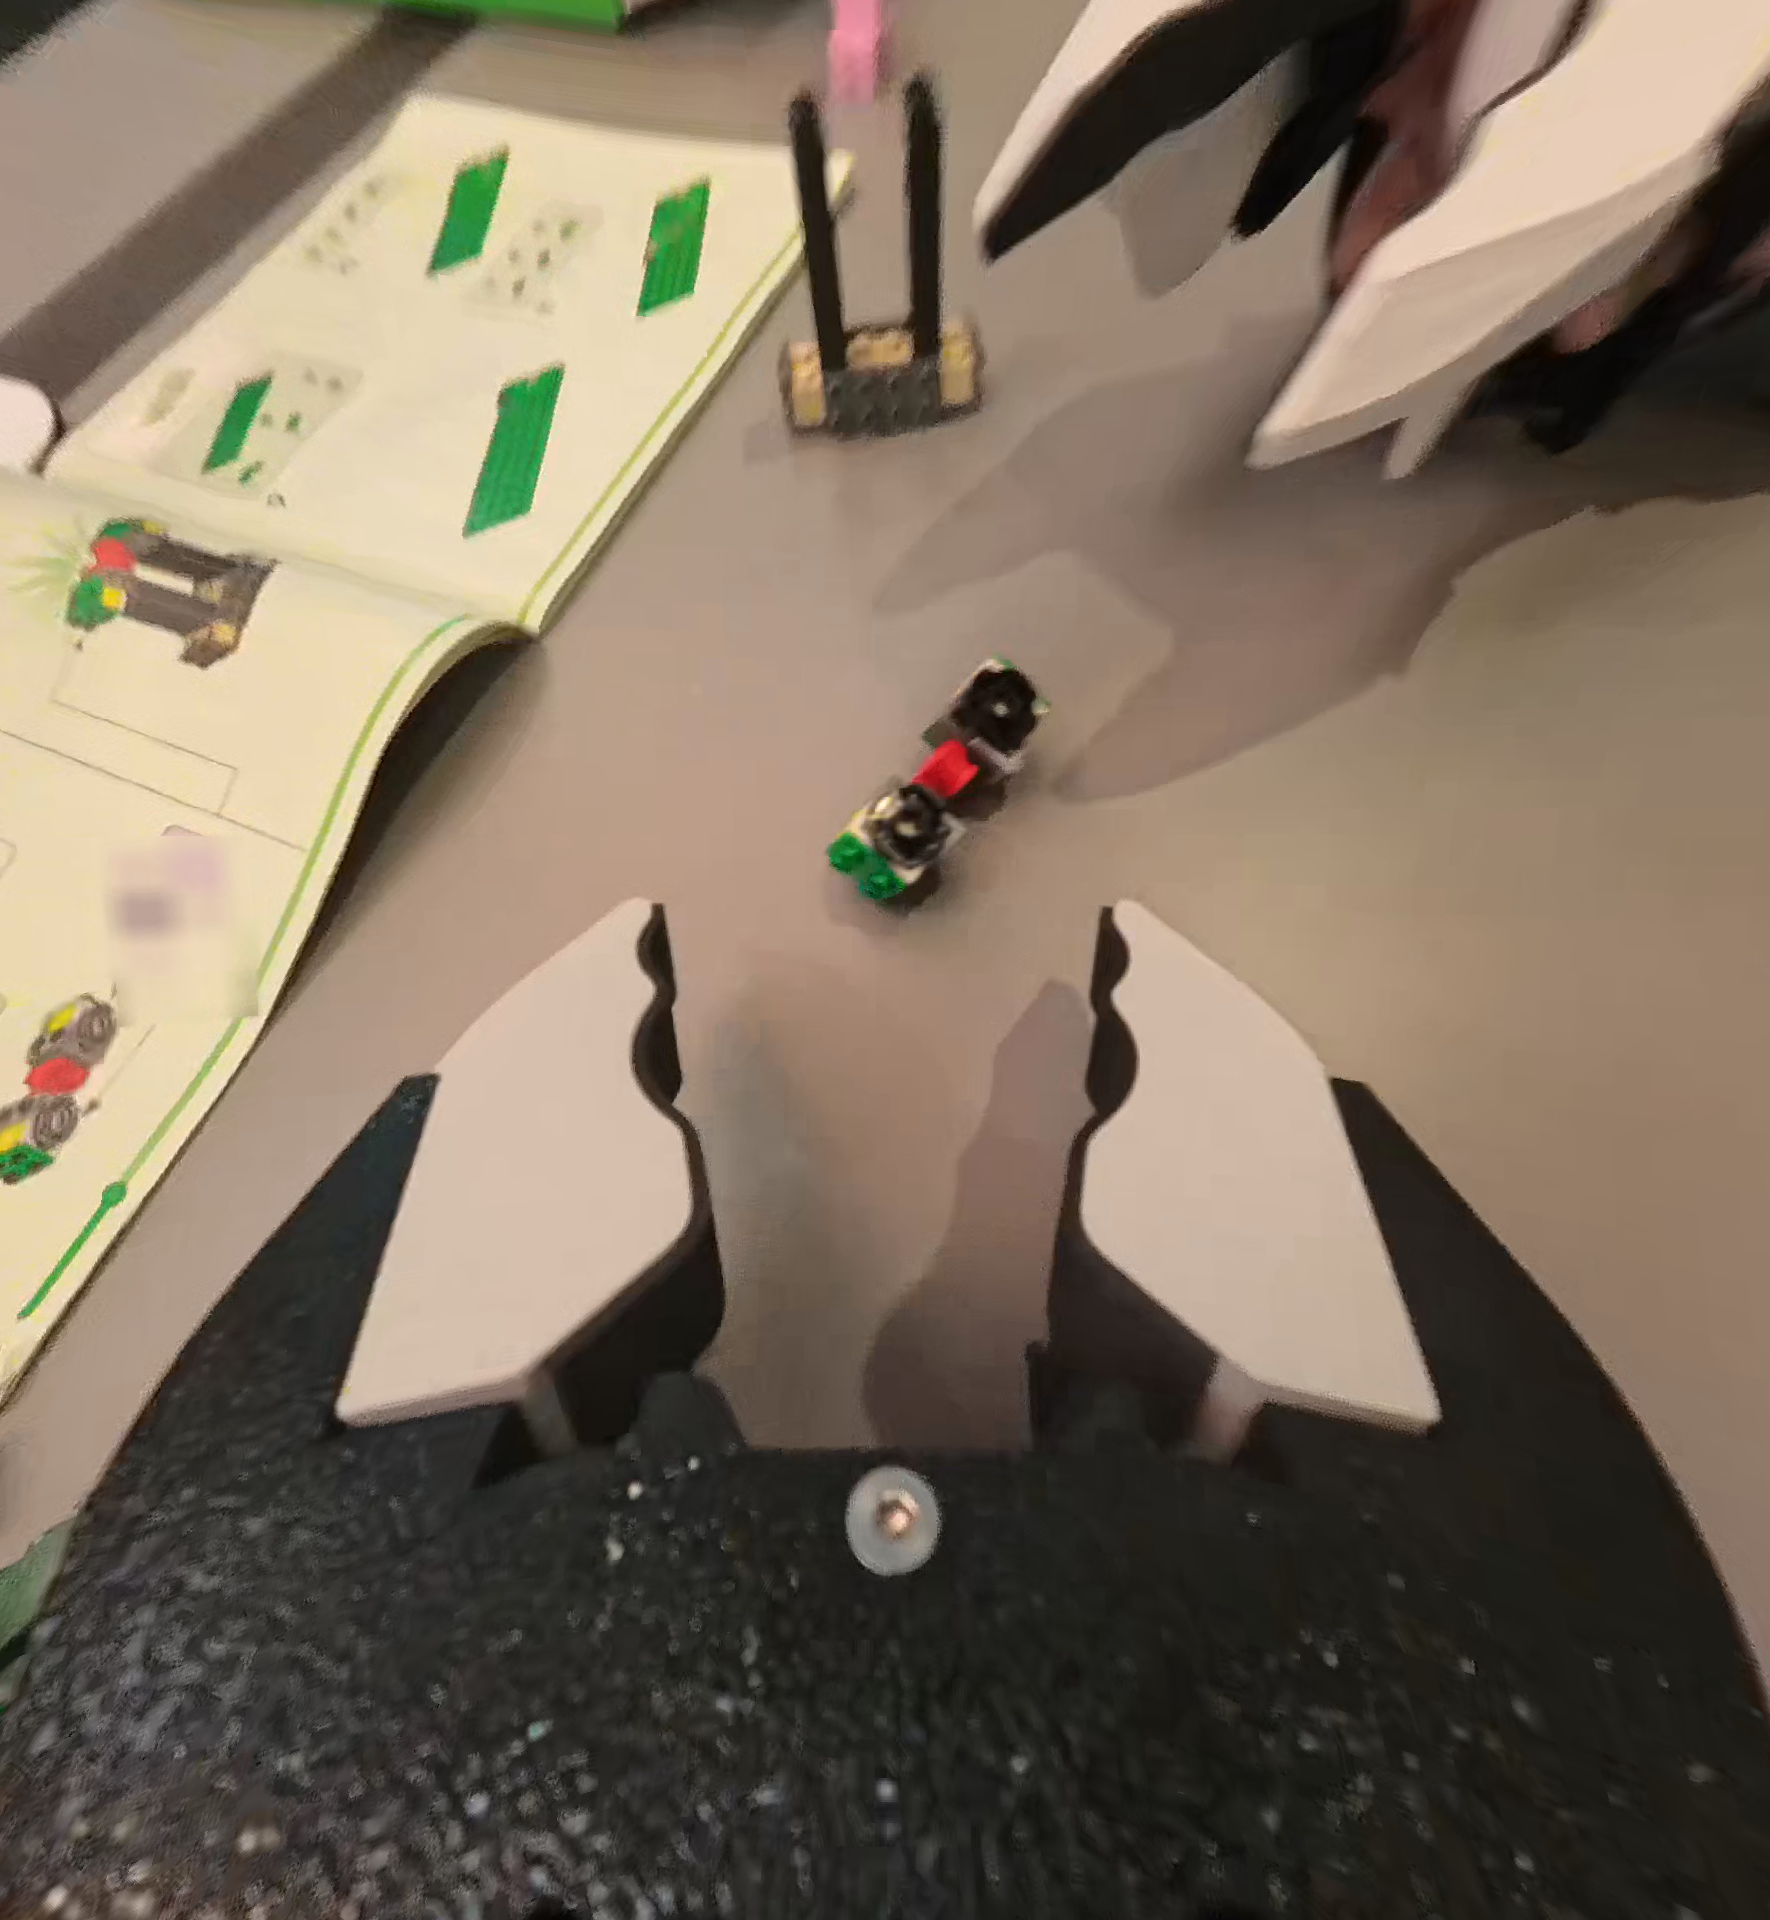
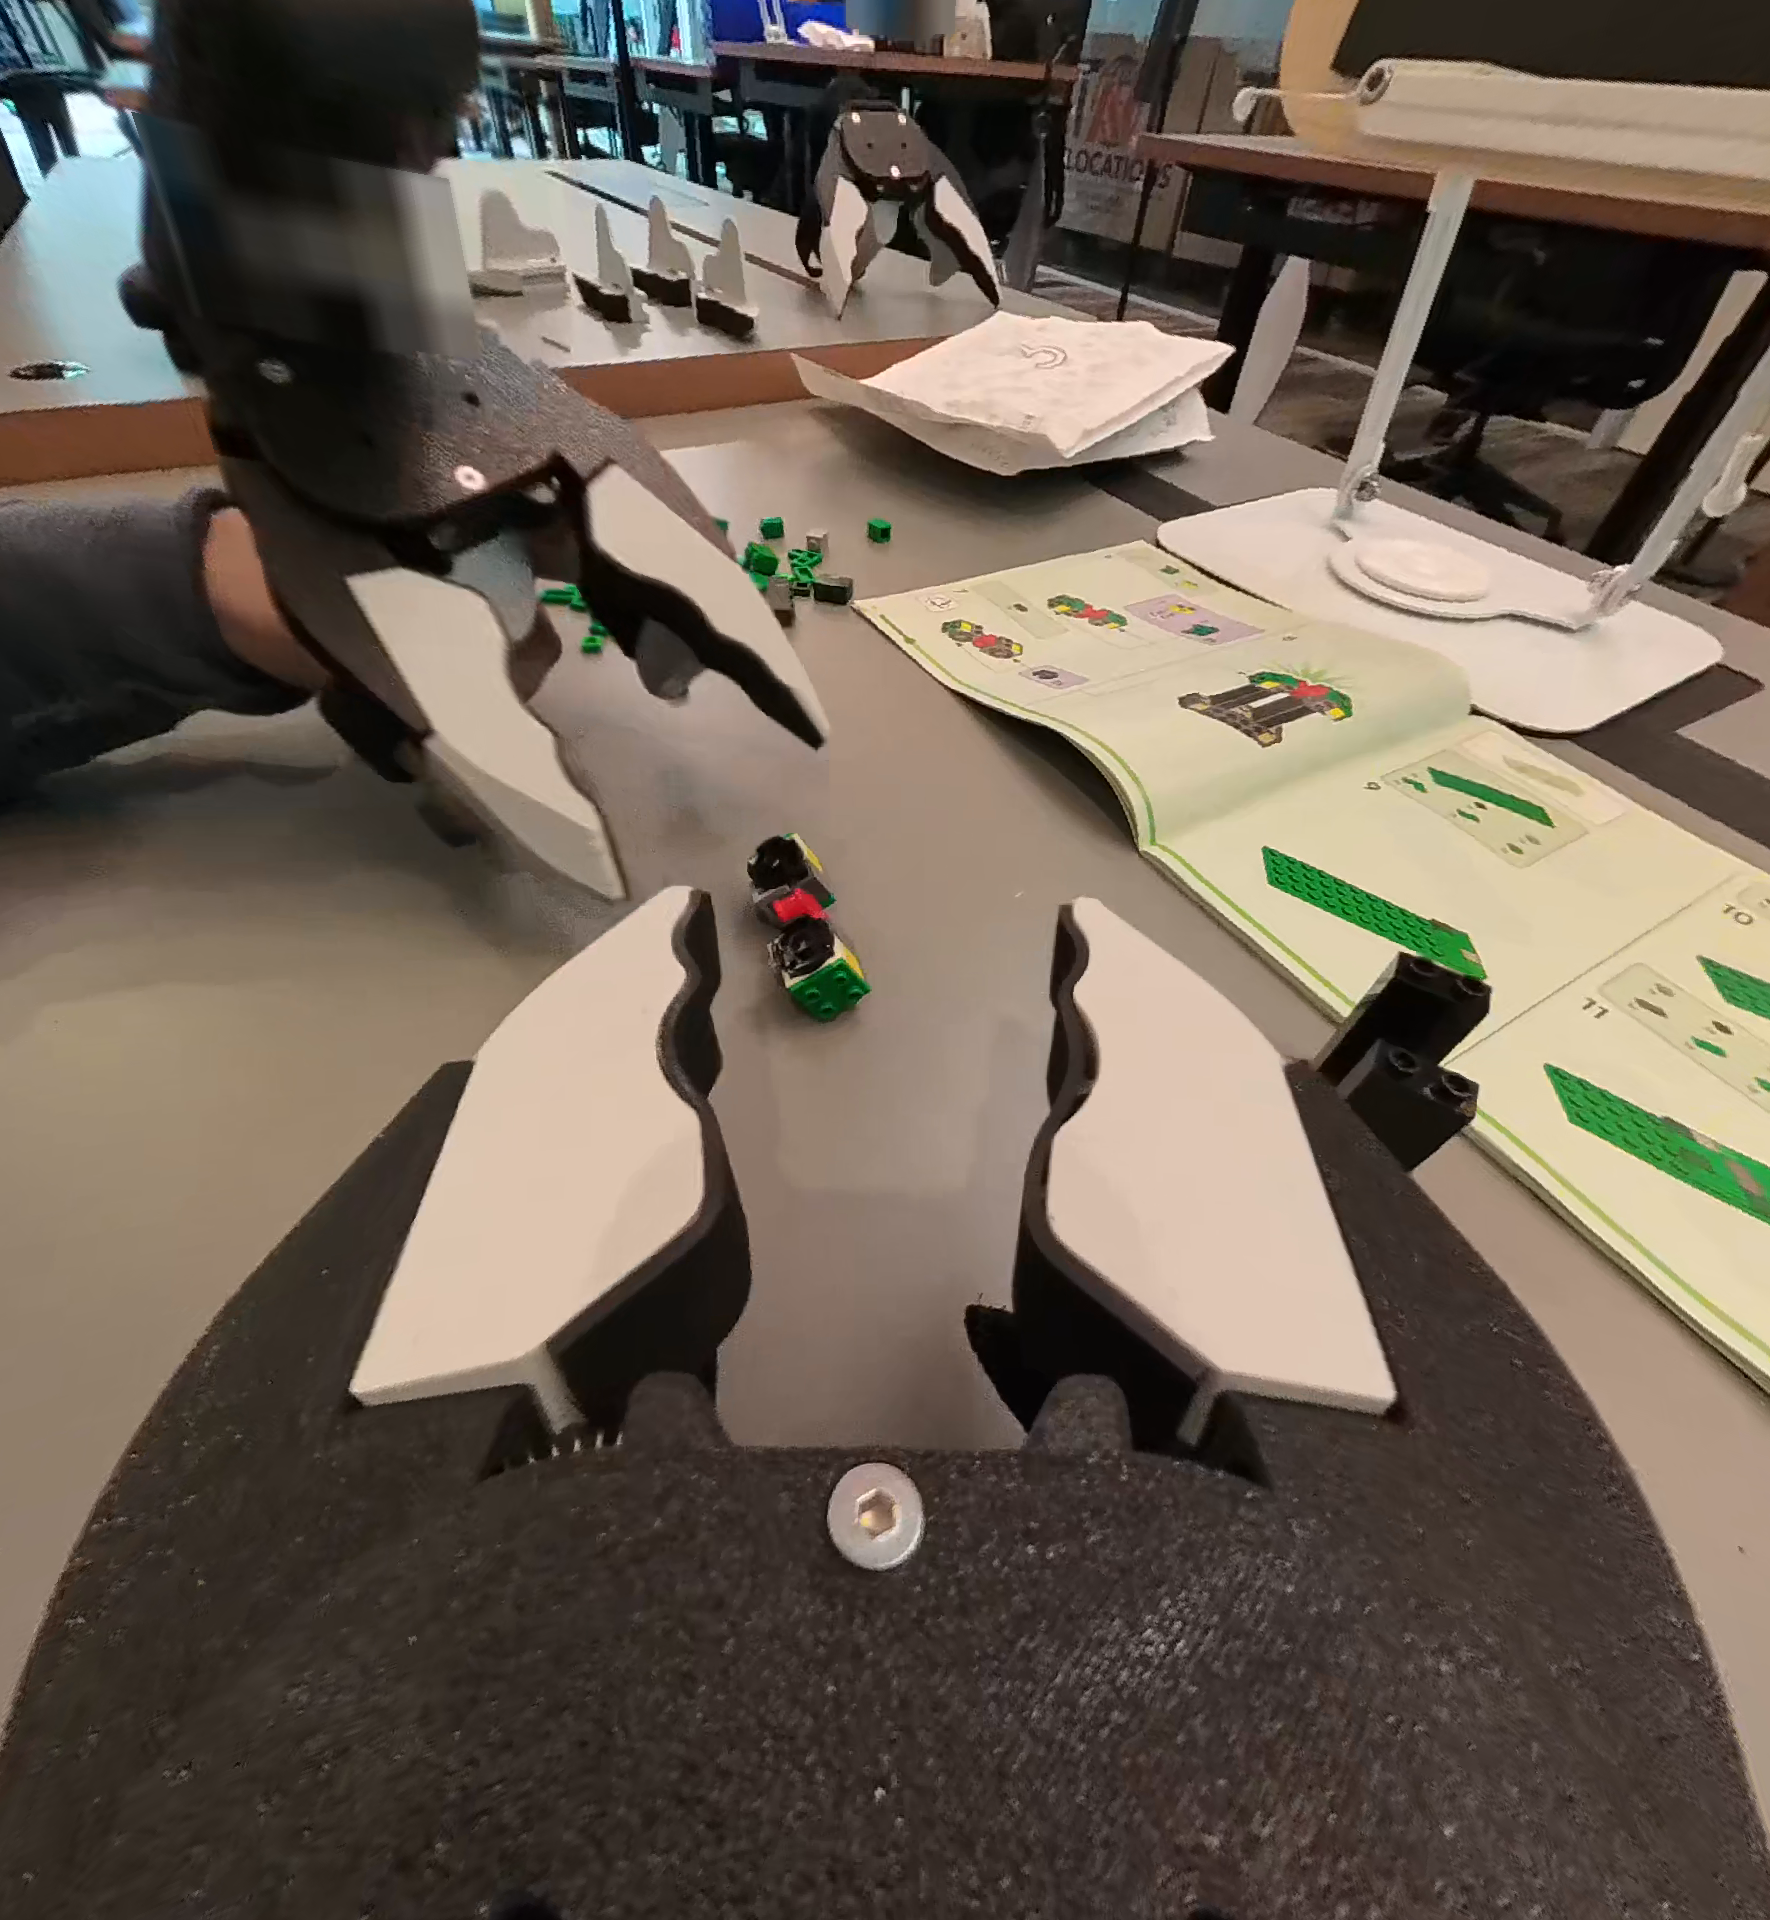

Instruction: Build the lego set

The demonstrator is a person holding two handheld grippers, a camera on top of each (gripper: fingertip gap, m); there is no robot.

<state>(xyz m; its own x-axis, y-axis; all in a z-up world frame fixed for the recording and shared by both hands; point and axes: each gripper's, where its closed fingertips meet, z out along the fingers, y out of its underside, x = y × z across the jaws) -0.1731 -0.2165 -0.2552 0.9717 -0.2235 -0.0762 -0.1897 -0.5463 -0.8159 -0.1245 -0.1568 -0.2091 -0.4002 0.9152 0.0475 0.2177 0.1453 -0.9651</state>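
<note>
While left view hides them, loose bricks

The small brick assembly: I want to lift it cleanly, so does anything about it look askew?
The small brick assembly lies on its side on the table, apart from both open claws. Nothing looks broken or spilled.

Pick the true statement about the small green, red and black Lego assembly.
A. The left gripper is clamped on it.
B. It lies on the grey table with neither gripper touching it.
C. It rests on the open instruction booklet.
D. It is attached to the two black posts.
B: the small assembly lies on the bare table, between and clear of the open left gripper and right gripper.
</note>
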